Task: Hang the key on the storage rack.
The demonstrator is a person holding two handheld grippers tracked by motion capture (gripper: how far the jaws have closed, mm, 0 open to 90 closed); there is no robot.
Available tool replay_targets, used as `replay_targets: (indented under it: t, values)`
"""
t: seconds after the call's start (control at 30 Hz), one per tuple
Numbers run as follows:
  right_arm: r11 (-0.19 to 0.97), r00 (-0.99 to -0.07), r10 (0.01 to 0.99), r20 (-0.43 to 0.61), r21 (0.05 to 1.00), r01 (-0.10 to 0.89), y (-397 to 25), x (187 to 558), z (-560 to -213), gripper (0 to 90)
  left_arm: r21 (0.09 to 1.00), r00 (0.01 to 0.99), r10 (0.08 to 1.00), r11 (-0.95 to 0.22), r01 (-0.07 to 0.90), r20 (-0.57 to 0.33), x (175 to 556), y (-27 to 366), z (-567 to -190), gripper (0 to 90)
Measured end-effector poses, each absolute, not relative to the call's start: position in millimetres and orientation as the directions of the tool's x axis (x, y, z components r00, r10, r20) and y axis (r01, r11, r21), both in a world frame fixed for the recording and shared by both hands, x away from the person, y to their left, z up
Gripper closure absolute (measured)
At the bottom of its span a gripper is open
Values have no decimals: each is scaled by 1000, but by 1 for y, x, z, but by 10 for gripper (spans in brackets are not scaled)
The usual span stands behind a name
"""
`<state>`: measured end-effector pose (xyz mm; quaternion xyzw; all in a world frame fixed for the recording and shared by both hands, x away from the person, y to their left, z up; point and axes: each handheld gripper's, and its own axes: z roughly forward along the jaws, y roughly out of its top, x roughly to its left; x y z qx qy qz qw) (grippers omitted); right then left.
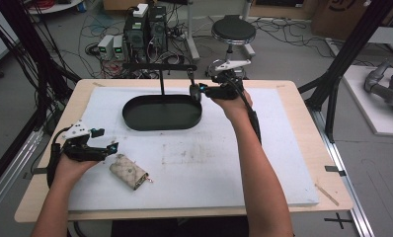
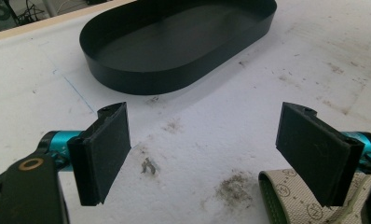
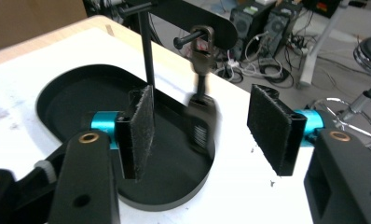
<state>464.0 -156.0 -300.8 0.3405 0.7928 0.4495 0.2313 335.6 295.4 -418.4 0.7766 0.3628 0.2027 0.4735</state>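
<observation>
Between right tongs (image 3: 200,128), hanging key fob (image 3: 200,119)

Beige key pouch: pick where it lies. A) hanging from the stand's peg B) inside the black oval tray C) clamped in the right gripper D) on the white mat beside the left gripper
D: the key pouch lies flat on the white mat, just beside the open left gripper, outside the black oval tray.

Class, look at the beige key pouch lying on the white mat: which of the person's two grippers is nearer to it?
Left. The left gripper hovers right beside the key pouch, fingers open. The right gripper is far off by the black tray and its hanging black key case.
</observation>
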Motion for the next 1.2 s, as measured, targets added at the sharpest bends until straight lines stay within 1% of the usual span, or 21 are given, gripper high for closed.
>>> replay_targets:
  t: [0.07, 0.13, 0.2, 0.23, 0.3, 0.4, 0.47, 0.57, 0.7, 0.73, 0.8, 1.03, 1.2]
  values:
    - [357, -657, 751, -63, 876, 324, -163, 456, -301, 397, 881, 655, 755, -290, 373, -29, 335, 295, -418, 175]
    - [348, -647, 761, -55, 875, 336, -174, 448, -303, 352, 880, 657, 754, -294, 373, -27, 335, 294, -419, 175]
    - [346, -648, 761, -44, 871, 348, -178, 447, -303, 339, 879, 658, 753, -296, 374, -26, 335, 293, -419, 176]
    - [333, -646, 762, -49, 885, 325, -185, 440, -305, 339, 879, 659, 751, -297, 373, -25, 335, 293, -419, 175]
    - [328, -646, 761, -48, 889, 321, -188, 437, -306, 335, 879, 659, 752, -297, 373, -26, 335, 293, -419, 175]
    - [337, -643, 765, -37, 874, 350, -196, 431, -309, 294, 879, 659, 752, -297, 373, -26, 335, 293, -418, 176]
    - [323, -643, 765, -40, 887, 329, -201, 425, -313, 294, 880, 659, 751, -294, 372, -28, 335, 292, -418, 175]
    - [316, -644, 764, -31, 888, 333, -210, 417, -318, 269, 881, 663, 748, -294, 370, -29, 335, 292, -418, 175]
    - [300, -640, 769, -21, 894, 332, -223, 405, -326, 264, 883, 663, 748, -291, 367, -29, 335, 291, -418, 175]
    - [308, -627, 778, -41, 895, 323, -227, 398, -330, 265, 882, 663, 748, -295, 369, -28, 335, 291, -418, 175]
    - [312, -626, 778, -49, 895, 318, -232, 393, -334, 264, 881, 664, 748, -295, 370, -28, 335, 290, -419, 175]
    - [301, -615, 787, -37, 894, 331, -243, 381, -346, 254, 882, 667, 744, -297, 367, -27, 335, 288, -419, 175]
    - [277, -602, 798, -29, 905, 323, -252, 370, -358, 238, 880, 663, 748, -297, 372, -28, 335, 288, -419, 175]
